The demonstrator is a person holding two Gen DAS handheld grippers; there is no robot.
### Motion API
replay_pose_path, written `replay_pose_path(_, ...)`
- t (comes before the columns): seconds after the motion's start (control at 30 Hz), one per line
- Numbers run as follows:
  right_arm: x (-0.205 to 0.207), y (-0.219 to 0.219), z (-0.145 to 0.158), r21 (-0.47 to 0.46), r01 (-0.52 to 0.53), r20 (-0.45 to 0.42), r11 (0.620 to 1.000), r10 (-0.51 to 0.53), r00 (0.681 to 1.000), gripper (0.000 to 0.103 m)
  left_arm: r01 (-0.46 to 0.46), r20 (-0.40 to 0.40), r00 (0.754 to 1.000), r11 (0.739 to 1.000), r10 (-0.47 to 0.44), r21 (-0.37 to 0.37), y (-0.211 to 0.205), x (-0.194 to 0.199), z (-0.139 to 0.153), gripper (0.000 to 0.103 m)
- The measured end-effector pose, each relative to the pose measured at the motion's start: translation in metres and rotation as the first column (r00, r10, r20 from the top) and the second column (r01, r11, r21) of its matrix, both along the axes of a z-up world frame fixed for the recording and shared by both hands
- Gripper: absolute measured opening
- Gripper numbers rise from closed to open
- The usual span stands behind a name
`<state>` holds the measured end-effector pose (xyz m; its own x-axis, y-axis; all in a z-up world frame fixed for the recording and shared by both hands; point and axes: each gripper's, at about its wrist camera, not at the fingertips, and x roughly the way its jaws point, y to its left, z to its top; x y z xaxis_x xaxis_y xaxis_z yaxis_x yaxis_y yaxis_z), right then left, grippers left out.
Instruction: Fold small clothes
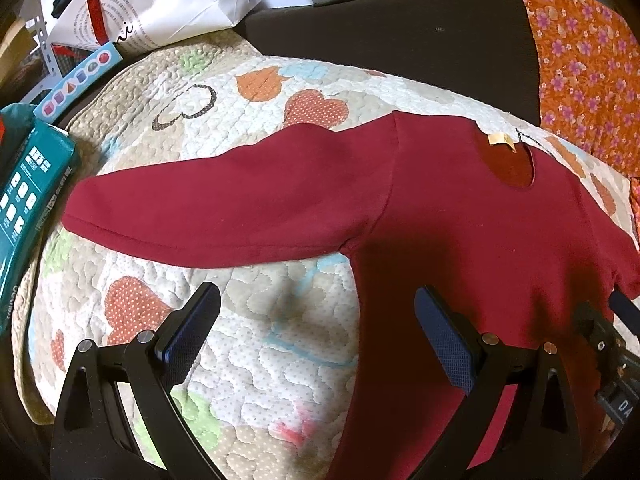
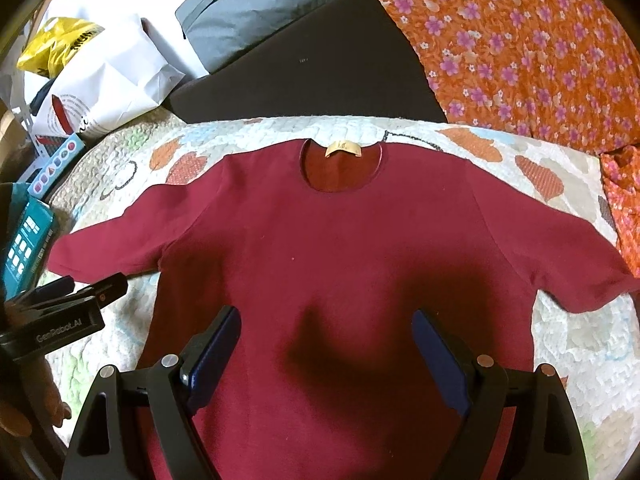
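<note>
Shirt – 1, flat; grippers – 2, jaws apart.

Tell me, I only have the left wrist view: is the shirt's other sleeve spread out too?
Observer: Yes. In the right wrist view the far sleeve lies flat on the quilt, mirroring the near sleeve.
Operator: Where are the right tongs?
Observer: The right tongs hover open over the middle of the red shirt, holding nothing.
Operator: Is the neckline straight?
Observer: The collar label sits centred at the top, facing the dark cushion.
</note>
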<state>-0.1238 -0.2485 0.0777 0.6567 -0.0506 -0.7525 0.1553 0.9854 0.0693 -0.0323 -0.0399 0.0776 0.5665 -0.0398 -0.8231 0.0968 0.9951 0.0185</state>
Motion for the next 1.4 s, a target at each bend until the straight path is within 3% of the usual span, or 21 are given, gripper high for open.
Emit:
replay_pose_path(0.23,0.005,-0.005,-0.005,0.025,0.023,-0.009,0.999,-0.022,1.0,0.087,-0.036,-0.013,0.999,0.999,0.036,-0.002,0.014,0.006,0.001,0.098)
replay_pose_path(0.37,0.007,-0.005,-0.009,0.048,0.012,-0.026,0.999,-0.01,1.0,0.087,-0.14,-0.022,0.99,0.99,0.14,0.004,0.047,0.02,0.003,0.098)
replay_pose_path(0.5,0.008,-0.005,-0.012,0.059,0.0,-0.04,0.998,0.002,0.999,0.087,-0.296,-0.056,0.954,0.954,0.294,-0.05,0.107,0.043,0.002,0.098)
replay_pose_path(0.57,0.008,-0.007,-0.012,0.071,0.005,-0.041,0.997,-0.002,0.999,0.087,-0.379,-0.116,0.924,0.917,0.365,-0.125,0.143,0.054,-0.005,0.098)
replay_pose_path(0.6,0.009,-0.009,-0.013,0.084,0.011,-0.043,0.996,-0.007,0.999,0.087,-0.44,-0.151,0.896,0.883,0.419,-0.163,0.163,0.059,-0.011,0.098)
replay_pose_path(0.67,0.011,-0.012,-0.016,0.119,0.021,-0.053,0.993,-0.014,0.998,0.087,-0.549,-0.198,0.834,0.812,0.516,-0.198,0.196,0.067,-0.022,0.084)
replay_pose_path(0.73,0.014,-0.015,-0.02,0.15,0.029,-0.068,0.988,-0.019,0.997,0.087,-0.635,-0.231,0.771,0.747,0.594,-0.199,0.222,0.075,-0.031,0.077)
replay_pose_path(0.83,0.016,-0.018,-0.026,0.169,0.034,-0.087,0.985,-0.02,0.996,0.087,-0.689,-0.201,0.724,0.7,0.659,-0.187,0.247,0.089,-0.035,0.077)
replay_pose_path(0.9,0.017,-0.018,-0.027,0.168,0.031,-0.089,0.985,-0.016,0.996,0.087,-0.7,-0.159,0.714,0.691,0.682,-0.178,0.254,0.097,-0.033,0.077)
replay_pose_path(1.0,0.02,-0.017,-0.028,0.15,0.019,-0.096,0.989,-0.005,0.995,0.087,-0.685,-0.12,0.728,0.709,0.675,-0.167,0.258,0.113,-0.038,0.077)
replay_pose_path(1.03,0.021,-0.017,-0.029,0.145,0.016,-0.099,0.989,-0.001,0.995,0.087,-0.681,-0.105,0.732,0.716,0.673,-0.156,0.256,0.117,-0.04,0.072)
replay_pose_path(1.1,0.022,-0.018,-0.03,0.148,0.018,-0.103,0.989,-0.003,0.995,0.087,-0.663,-0.084,0.748,0.734,0.658,-0.147,0.255,0.122,-0.038,0.053)
replay_pose_path(1.17,0.022,-0.021,-0.031,0.159,0.026,-0.106,0.987,-0.009,0.994,0.087,-0.627,-0.1,0.776,0.747,0.622,-0.219,0.253,0.123,-0.033,0.008)
replay_pose_path(1.23,0.021,-0.024,-0.031,0.167,0.033,-0.113,0.985,-0.014,0.993,0.087,-0.586,-0.127,0.802,0.727,0.584,-0.357,0.249,0.12,-0.026,0.008)
replay_pose_path(1.27,0.02,-0.026,-0.031,0.173,0.034,-0.112,0.984,-0.015,0.994,0.087,-0.569,-0.12,0.813,0.733,0.57,-0.372,0.241,0.117,-0.018,0.008)
replay_pose_path(1.3,0.019,-0.028,-0.029,0.18,0.036,-0.106,0.983,-0.017,0.994,0.087,-0.53,-0.103,0.838,0.756,0.535,-0.385,0.228,0.116,-0.007,0.008)
replay_pose_path(1.33,0.017,-0.03,-0.027,0.184,0.039,-0.098,0.982,-0.021,0.995,0.087,-0.454,-0.064,0.879,0.79,0.472,-0.413,0.206,0.112,0.011,0.008)
replay_pose_path(1.4,0.013,-0.034,-0.021,0.19,0.042,-0.08,0.981,-0.027,0.996,0.087,-0.329,-0.005,0.93,0.828,0.367,-0.455,0.166,0.1,0.04,0.008)
